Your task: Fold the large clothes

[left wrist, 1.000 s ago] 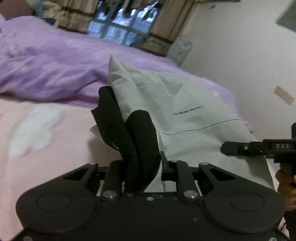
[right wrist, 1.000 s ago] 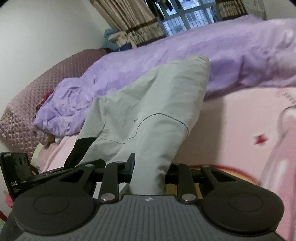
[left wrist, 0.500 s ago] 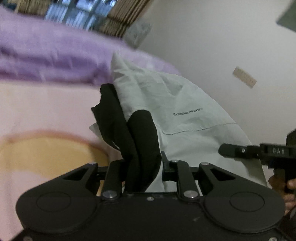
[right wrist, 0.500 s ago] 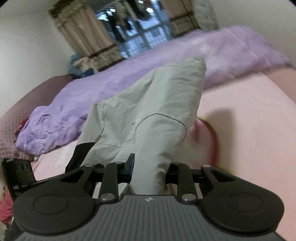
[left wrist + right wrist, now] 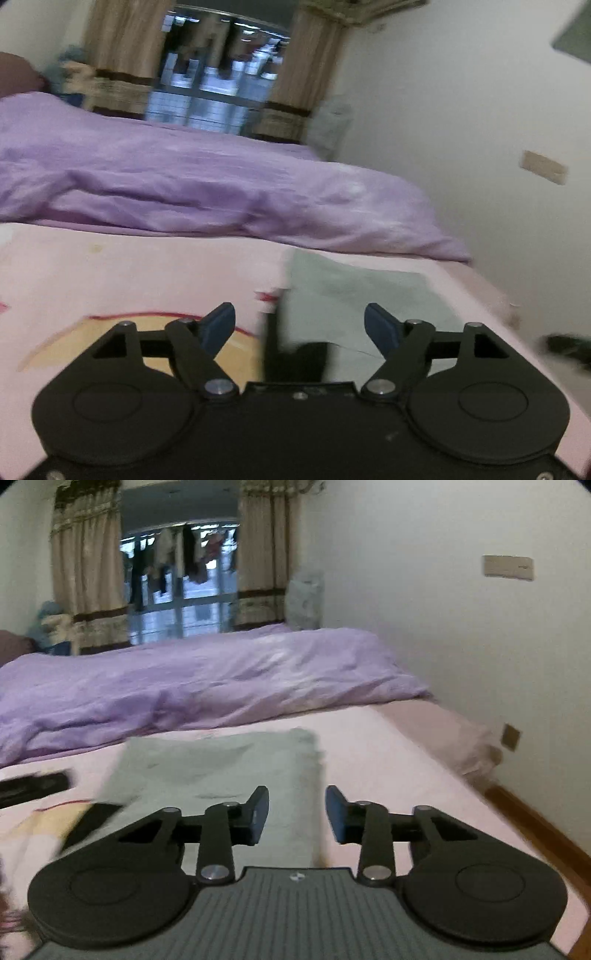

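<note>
The garment (image 5: 221, 771) is lying flat on the pink sheet (image 5: 388, 768), pale grey-green, its black part (image 5: 295, 358) showing at the near end, just in front of the left gripper (image 5: 299, 325). In the right view it is spreading out as a broad rectangle, its right edge running almost straight away from the camera, a dark flap poking out at its near left corner.

Both tongs are empty. The left gripper is gaping wide, blue pads far apart, nothing between them. The right gripper (image 5: 297, 812) is hanging over the cloth's near right edge with a narrower gap, also gripping nothing. Whether either is touching the fabric, I cannot tell; both views are blurring.

Judging by the layout, the garment is looking laid down and partly folded: compact, edges fairly square. What is left is likely another fold or two, tucking that black part in and smoothing the top.

Beyond the cloth, a rumpled purple duvet (image 5: 184, 686) is stretching across the bed, then curtains (image 5: 85, 572) and a window (image 5: 181, 579) with laundry hanging outside. A white wall (image 5: 443, 627) is running along the right.
</note>
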A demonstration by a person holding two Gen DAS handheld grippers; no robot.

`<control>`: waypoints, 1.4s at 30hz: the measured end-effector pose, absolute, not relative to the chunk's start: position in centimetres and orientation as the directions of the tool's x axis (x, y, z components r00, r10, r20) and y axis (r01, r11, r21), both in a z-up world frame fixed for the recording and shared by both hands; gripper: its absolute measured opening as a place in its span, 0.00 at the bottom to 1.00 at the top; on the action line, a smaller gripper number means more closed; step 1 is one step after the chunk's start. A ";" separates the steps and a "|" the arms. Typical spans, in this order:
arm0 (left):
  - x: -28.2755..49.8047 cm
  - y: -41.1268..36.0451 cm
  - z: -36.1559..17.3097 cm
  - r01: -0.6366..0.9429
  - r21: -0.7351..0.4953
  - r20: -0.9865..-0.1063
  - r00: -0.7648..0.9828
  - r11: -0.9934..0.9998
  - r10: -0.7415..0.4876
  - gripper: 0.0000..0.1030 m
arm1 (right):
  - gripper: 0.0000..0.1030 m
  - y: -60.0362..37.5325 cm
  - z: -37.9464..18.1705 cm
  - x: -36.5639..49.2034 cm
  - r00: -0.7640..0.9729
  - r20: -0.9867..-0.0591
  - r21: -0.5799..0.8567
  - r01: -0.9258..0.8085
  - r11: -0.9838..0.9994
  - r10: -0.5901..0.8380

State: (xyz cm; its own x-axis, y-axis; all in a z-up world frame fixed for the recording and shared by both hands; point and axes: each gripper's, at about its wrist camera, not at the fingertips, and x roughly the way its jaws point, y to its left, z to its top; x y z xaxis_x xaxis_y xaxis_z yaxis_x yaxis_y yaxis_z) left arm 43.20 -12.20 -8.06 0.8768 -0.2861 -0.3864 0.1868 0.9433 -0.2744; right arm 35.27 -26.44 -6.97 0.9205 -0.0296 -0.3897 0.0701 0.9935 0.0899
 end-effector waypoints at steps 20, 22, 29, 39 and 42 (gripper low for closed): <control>30.8 -14.8 -6.3 0.225 0.042 -0.683 0.717 0.973 -0.137 0.78 | 0.72 -21.6 -8.7 25.5 0.794 -0.599 -0.028 0.113 0.993 -0.107; 29.9 -14.7 -5.7 0.215 0.055 -0.683 0.720 0.975 -0.120 0.80 | 0.76 -21.3 -8.0 24.2 0.803 -0.588 -0.028 0.101 0.995 -0.098; 24.1 -13.4 -6.0 0.259 -0.004 -0.710 0.679 0.966 -0.185 0.81 | 0.81 -19.5 -8.1 21.1 0.783 -0.618 -0.032 0.064 0.997 -0.070; 22.7 -13.2 -6.7 0.270 0.024 -0.724 0.668 0.962 -0.170 0.81 | 0.81 -19.7 -9.2 19.8 0.739 -0.668 -0.018 0.100 0.995 -0.087; 22.4 -12.9 -6.5 0.265 0.021 -0.725 0.668 0.964 -0.168 0.81 | 0.81 -19.9 -9.1 19.6 0.739 -0.668 -0.013 0.107 0.994 -0.088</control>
